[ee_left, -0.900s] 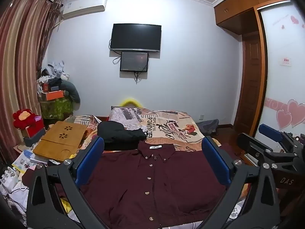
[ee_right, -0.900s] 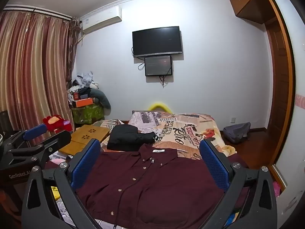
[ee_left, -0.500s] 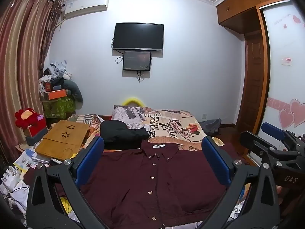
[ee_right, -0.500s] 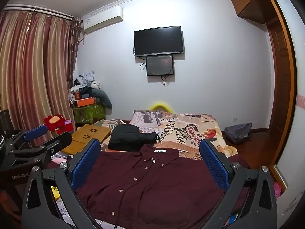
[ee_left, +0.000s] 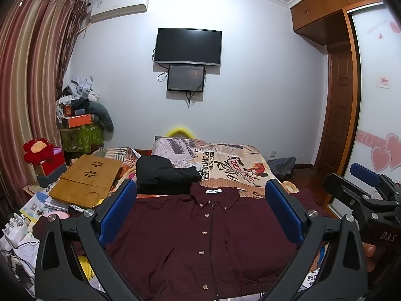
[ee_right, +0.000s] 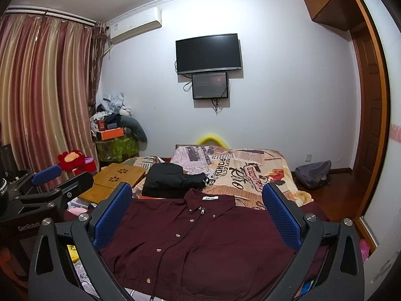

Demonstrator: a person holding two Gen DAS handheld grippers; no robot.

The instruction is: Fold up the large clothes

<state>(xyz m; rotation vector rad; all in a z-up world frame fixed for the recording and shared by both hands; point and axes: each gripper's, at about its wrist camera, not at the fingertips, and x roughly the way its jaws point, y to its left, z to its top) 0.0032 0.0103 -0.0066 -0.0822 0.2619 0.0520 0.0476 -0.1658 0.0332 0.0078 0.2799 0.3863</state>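
A bed (ee_left: 260, 173) covered by a beige bedspread printed with newspaper-style lettering and pictures carries a dark maroon button-front shirt (ee_left: 200, 240), spread flat, front up, collar toward the far wall. Just beyond the collar lies a folded black garment (ee_left: 165, 175), touching the shirt's upper edge. A pillow (ee_left: 173, 145) in matching print rests at the far end.

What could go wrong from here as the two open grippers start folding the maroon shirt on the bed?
1. The black garment lies against the maroon shirt by its collar, so a grab there might catch both.
2. The shirt's sleeves run out behind both open grippers, left gripper and right gripper, so folds may come out uneven.
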